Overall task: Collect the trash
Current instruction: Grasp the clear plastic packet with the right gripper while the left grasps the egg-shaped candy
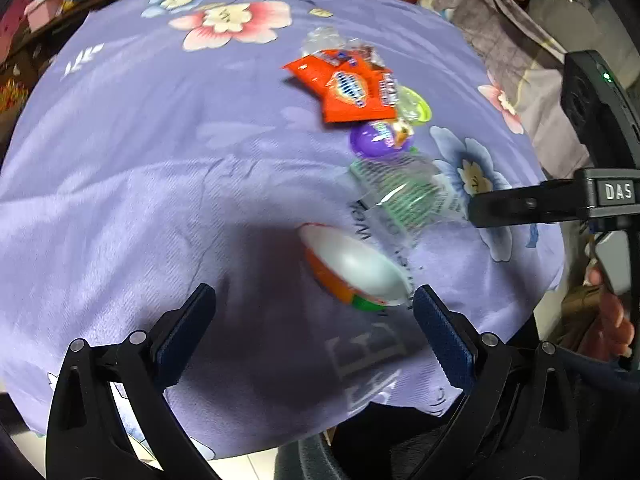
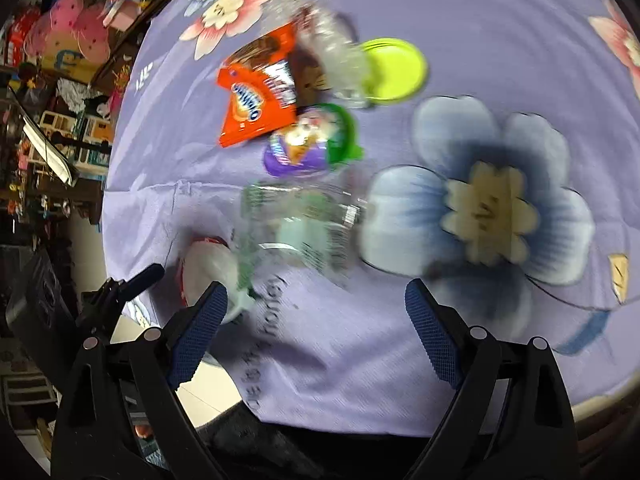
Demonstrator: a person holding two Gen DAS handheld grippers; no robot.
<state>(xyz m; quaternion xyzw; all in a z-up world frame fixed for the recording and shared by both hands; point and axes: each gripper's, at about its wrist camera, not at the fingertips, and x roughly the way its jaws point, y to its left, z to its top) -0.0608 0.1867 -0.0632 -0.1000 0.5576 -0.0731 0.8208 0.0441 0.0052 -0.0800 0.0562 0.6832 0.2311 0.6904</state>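
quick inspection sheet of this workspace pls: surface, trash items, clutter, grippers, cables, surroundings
Surface: purple floral cloth, wrinkled, covers the table to its edge.
Job's things: orange snack wrapper, purple cup, yellow-green lid, clear crumpled wrapper, clear printed bag and white-and-orange cup on its side, all clustered; several overlap. None is held.
Clutter: nothing seen beyond the trash.
Grippers: left gripper open and empty, nearest the white-and-orange cup; right gripper open and empty, nearest the clear printed bag.
Cables: nothing seen.
Surroundings: colourful toys and boxes beyond the table; grey patterned fabric; pale floor below the edge.
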